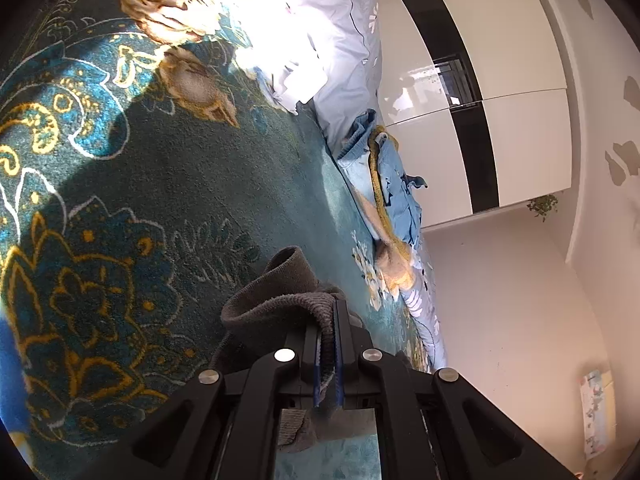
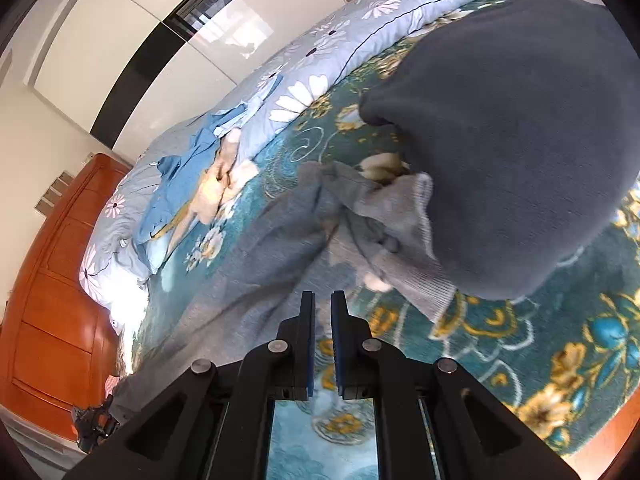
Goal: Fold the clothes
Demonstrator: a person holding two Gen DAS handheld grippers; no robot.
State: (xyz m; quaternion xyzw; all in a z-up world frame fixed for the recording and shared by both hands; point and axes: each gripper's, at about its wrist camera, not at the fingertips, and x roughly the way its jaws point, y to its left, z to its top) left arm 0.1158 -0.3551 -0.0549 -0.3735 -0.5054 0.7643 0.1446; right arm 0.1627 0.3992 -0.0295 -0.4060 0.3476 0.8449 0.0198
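Note:
A grey knitted garment lies on a teal flowered blanket (image 2: 520, 340). In the left wrist view my left gripper (image 1: 329, 308) is shut on a ribbed edge of the grey garment (image 1: 276, 300), which bunches up in front of the fingers. In the right wrist view the grey garment (image 2: 272, 248) stretches from lower left to a crumpled ribbed cuff (image 2: 404, 216) at the middle. My right gripper (image 2: 322, 300) hovers just above the garment's edge, jaws nearly closed with a narrow gap and nothing between them. A dark grey sleeve of the person (image 2: 520, 128) covers the upper right.
A pile of blue and beige clothes (image 2: 192, 184) lies on a light blue flowered quilt (image 2: 320, 44) at the bed's far side; the pile also shows in the left wrist view (image 1: 394, 184). A white wardrobe (image 1: 480, 80) and an orange wooden cabinet (image 2: 52, 280) stand beyond the bed.

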